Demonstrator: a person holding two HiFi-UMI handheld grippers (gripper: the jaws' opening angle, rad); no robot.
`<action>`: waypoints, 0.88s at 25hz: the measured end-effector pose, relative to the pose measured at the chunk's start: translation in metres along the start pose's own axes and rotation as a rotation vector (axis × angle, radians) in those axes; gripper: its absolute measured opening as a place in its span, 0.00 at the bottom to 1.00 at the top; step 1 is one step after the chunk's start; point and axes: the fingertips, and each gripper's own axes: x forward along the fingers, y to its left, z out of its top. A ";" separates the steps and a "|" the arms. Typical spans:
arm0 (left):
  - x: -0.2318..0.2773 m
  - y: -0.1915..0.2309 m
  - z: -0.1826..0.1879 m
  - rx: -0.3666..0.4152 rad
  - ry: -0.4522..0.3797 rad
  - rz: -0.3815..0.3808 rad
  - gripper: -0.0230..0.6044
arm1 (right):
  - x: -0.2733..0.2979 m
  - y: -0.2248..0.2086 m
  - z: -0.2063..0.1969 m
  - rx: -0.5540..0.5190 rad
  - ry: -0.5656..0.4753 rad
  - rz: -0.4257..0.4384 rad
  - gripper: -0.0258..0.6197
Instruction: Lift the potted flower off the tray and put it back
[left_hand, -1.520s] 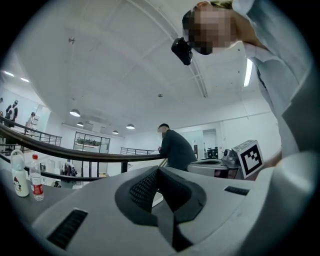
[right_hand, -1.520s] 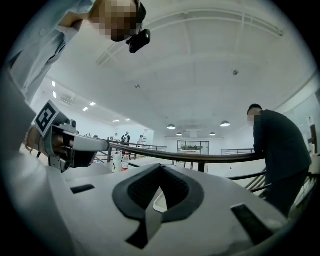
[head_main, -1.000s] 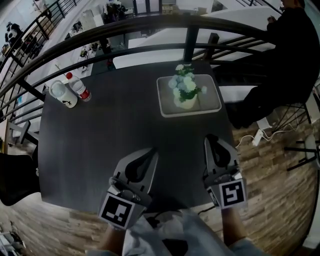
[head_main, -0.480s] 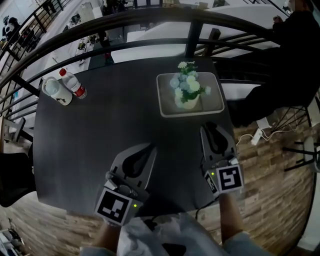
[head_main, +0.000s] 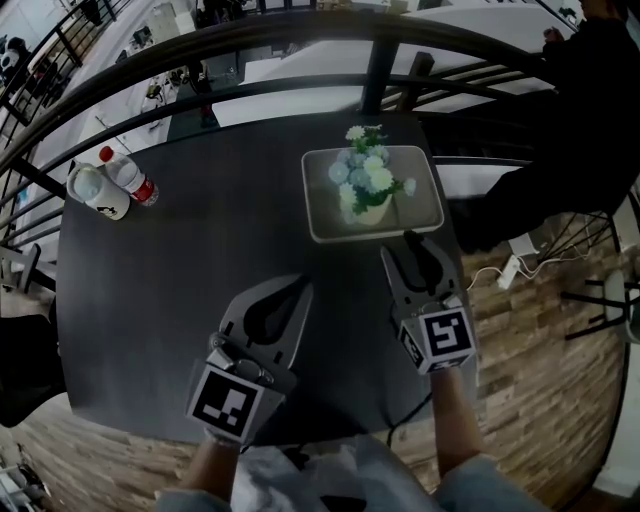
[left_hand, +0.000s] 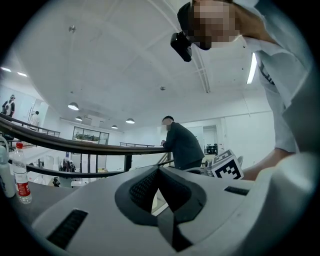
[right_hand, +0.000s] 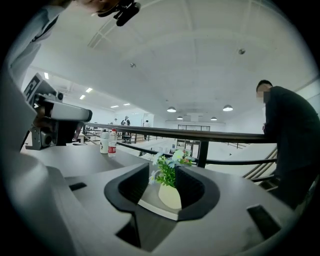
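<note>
Two tools hang over the dark surface (head_main: 180, 270) on the near side of the tray (head_main: 318, 228). The pale rectangular tray lies toward the surface's far right corner. The potted flower (head_main: 365, 192) stands upright inside it, roughly at its middle, a cream pot with white and pale blue blooms and green leaves. The right tool (head_main: 405, 245) points at the tray with its tips at the tray's near rim; whether they touch the rim cannot be made out. Its jaws are moving apart and stand at a moderate gap with nothing gripped. In the right gripper view the potted flower (right_hand: 170, 190) shows through the gap of the right tool (right_hand: 162, 170), beyond the tips and clear of both pads, standing on the tray (right_hand: 147, 204). The left tool (head_main: 298, 287) sits to the left of the tray's near corner and well apart from it. Its jaws are drawn together at the tips, and in the left gripper view the left tool (left_hand: 159, 170) has nothing between them. Far to the left of the tray, near the surface's opposite far corner, stand two bottles (head_main: 112, 183). Past the tray's far edge runs a dark railing (head_main: 300, 40).
</note>
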 end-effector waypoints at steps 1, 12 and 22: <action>0.003 0.001 0.000 0.001 -0.003 0.000 0.03 | 0.004 -0.002 -0.003 0.004 0.009 0.000 0.29; 0.022 0.012 -0.016 -0.021 0.008 -0.002 0.03 | 0.047 -0.019 -0.037 0.096 0.056 0.020 0.38; 0.028 0.015 -0.032 -0.035 0.040 0.003 0.03 | 0.078 -0.037 -0.055 0.121 0.100 0.025 0.47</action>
